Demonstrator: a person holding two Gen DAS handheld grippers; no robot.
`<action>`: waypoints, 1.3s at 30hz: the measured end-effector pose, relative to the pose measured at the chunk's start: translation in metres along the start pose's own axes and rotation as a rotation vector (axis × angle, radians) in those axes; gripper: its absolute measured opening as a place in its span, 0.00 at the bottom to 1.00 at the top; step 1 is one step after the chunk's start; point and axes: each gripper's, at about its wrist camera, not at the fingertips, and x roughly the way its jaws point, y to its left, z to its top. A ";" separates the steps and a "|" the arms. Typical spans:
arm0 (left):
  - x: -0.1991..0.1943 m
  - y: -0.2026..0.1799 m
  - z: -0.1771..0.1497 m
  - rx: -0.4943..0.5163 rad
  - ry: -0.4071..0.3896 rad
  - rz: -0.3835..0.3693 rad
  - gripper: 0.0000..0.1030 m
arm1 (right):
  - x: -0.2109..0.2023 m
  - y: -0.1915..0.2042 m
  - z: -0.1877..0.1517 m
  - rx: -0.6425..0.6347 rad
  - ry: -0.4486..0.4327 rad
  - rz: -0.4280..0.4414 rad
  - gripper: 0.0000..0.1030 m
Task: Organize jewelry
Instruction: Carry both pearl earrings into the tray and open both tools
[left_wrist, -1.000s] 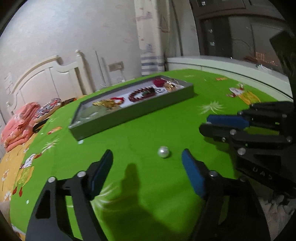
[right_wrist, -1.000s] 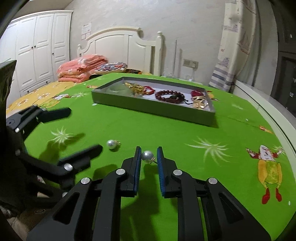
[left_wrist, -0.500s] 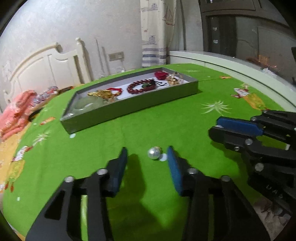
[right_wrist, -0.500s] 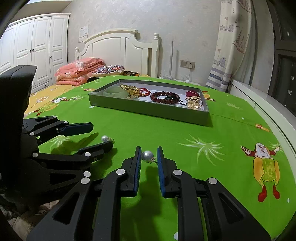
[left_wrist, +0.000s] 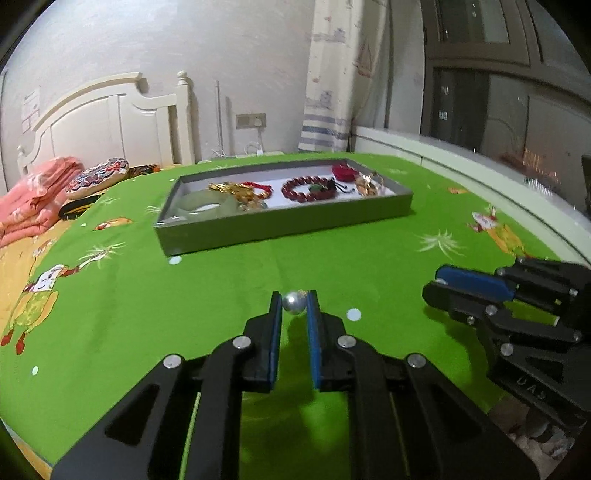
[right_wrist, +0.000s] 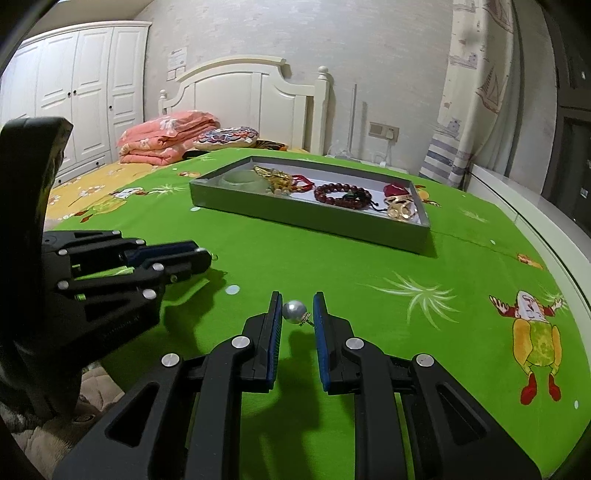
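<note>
Status: grey tray (left_wrist: 284, 225) sits on the green bedspread (left_wrist: 221, 280), well ahead of both grippers. Already in it: pale green bangle (left_wrist: 207, 205) at one end, gold chain piece (left_wrist: 240, 192) beside it, dark red bead bracelet (left_wrist: 308, 188) mid-tray, a red item (left_wrist: 343, 171) and gold rings (left_wrist: 367, 184) at the far end. Judged mostly done: nothing else loose shows on the spread in either view except the two pearl earrings now in hand.

Left gripper (left_wrist: 294, 306): jaws nearly pressed together, pinching a pearl earring (left_wrist: 294, 302) right at the tips. Pearl sits between the blue pads, touching both as far as the view shows; it looks lifted just clear of the cloth, though I cannot be certain.

Right gripper (right_wrist: 297, 310): jaws narrowed around a second pearl earring (right_wrist: 294, 312). Pearl lies against the left pad; its gold post (right_wrist: 306, 320) points toward the right pad. A small gap shows on the post side, so the hold looks to run pearl-to-post rather than across the pearl alone. Judged as held, less squarely than the left one.

Remaining: carry both pearls forward to the tray and set them down, likely in the bare white patch between bracelet and chain. Risk: round pearl slipping from the pads or rolling on release
</note>
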 end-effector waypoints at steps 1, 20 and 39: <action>-0.004 0.003 0.001 -0.010 -0.013 0.006 0.13 | 0.000 0.001 0.000 -0.004 0.000 0.001 0.17; -0.011 0.008 0.018 -0.018 -0.088 0.127 0.13 | 0.003 0.013 0.031 -0.030 -0.055 -0.017 0.17; 0.021 0.041 0.079 -0.117 -0.092 0.199 0.13 | 0.036 -0.002 0.094 -0.002 -0.108 -0.082 0.17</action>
